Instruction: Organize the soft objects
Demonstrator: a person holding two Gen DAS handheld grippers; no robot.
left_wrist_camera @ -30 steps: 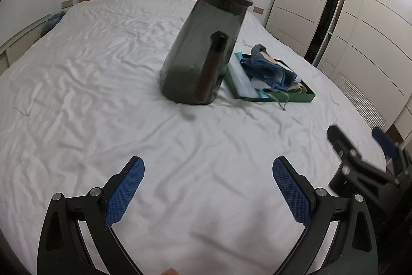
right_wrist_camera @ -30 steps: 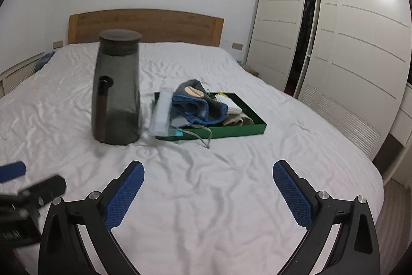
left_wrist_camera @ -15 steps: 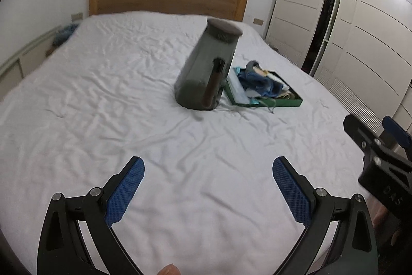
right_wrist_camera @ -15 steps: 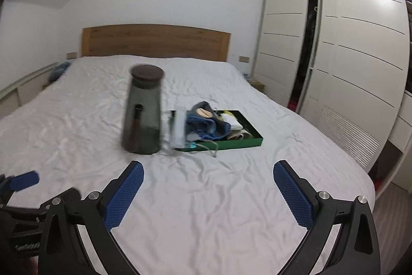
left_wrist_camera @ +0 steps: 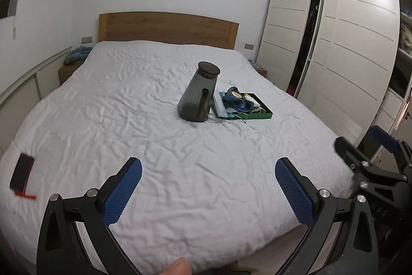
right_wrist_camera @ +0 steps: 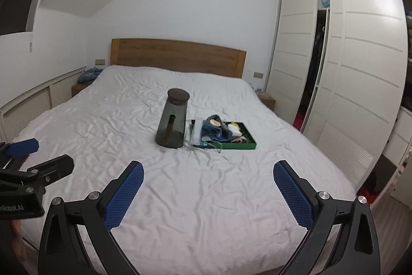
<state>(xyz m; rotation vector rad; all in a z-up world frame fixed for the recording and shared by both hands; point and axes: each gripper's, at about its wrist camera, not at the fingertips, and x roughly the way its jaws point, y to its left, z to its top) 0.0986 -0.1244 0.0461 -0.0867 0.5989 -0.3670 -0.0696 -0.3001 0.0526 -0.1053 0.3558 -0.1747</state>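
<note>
With both the left claw [left_wrist_camera: 208,191] and right claw [right_wrist_camera: 208,193] spread apart and empty, advance squarely toward the shallow green cardboard tray [right_wrist_camera: 249,145] of crumpled cloths far ahead.

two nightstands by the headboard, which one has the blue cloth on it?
The left nightstand, between the bed and the low wall cabinet: a crumpled blue cloth sits on top. The right nightstand, by the wardrobe, carries no cloth.

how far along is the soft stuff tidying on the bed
Done: blue cloth and other soft items sit piled in the green tray beside the smoky jug. In hand: nothing; left gripper and right gripper are open and empty, far from the tray. Left: cannot tell; a cord hangs over the tray's edge.
</note>
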